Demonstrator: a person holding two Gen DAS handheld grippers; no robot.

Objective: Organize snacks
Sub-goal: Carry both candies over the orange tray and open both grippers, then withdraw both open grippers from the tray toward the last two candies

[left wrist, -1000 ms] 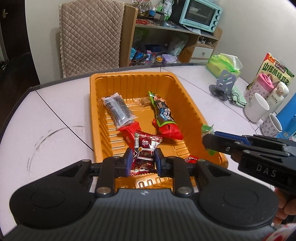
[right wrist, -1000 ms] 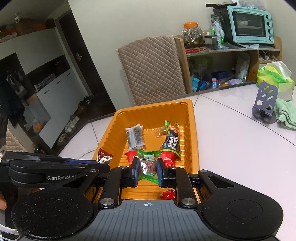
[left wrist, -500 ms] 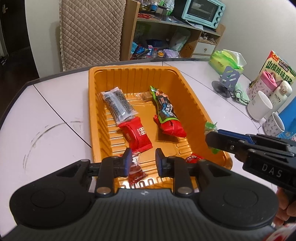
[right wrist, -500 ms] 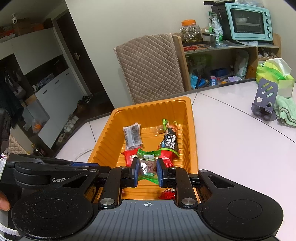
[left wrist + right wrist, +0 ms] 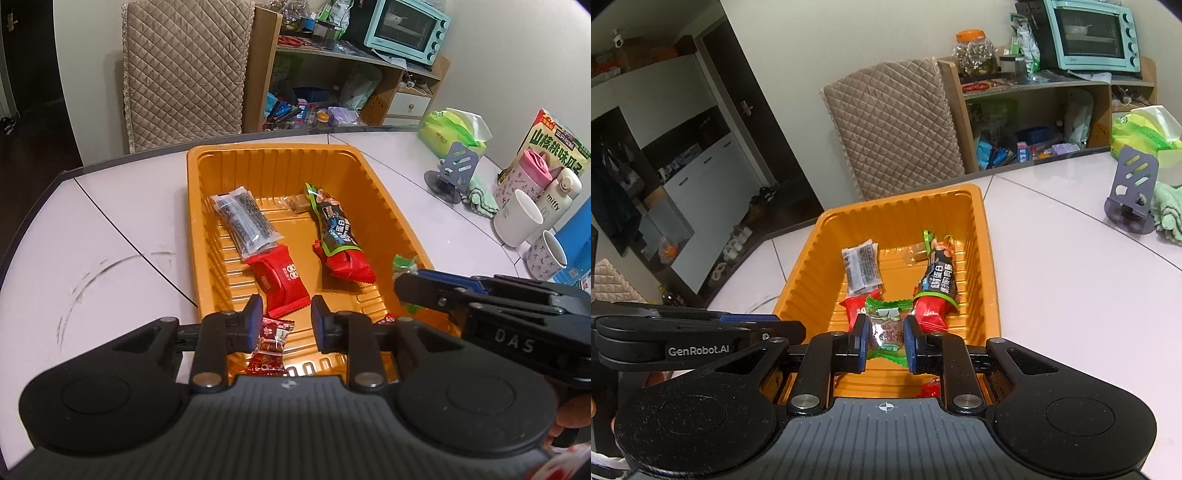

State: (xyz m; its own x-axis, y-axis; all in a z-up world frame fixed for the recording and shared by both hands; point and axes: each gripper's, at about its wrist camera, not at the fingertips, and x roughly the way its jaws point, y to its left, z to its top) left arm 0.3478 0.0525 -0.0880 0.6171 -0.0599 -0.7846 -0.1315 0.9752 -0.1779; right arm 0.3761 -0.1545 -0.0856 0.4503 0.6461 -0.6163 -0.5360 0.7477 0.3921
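An orange tray (image 5: 384,192) sits on the white worktop (image 5: 110,229), and both pairs of tongs hang over its near end. The left tongs (image 5: 284,319) stand narrowly apart with nothing pinched between them; a small dark-red candy (image 5: 271,345) lies loose below them at the tray's near edge, next to the left pad and apart from the right one. The right tongs (image 5: 885,341) are closed on a green-edged clear candy (image 5: 886,328), both blue pads pressing its sides, held above the tray's floor. In the tray lie a clear packet of dark bars (image 5: 245,225) along the left side, a red wrapped snack (image 5: 282,280) touching its near end, a long dark-and-red snack bag (image 5: 340,236) to the right, and a small tan sweet (image 5: 295,203) near the far wall beside that bag's top. From the left view, the right tongs come in from the right over the tray's near right corner. Beyond the tray stand a phone stand (image 5: 454,171), mugs (image 5: 521,218) and a tissue pack (image 5: 450,129).
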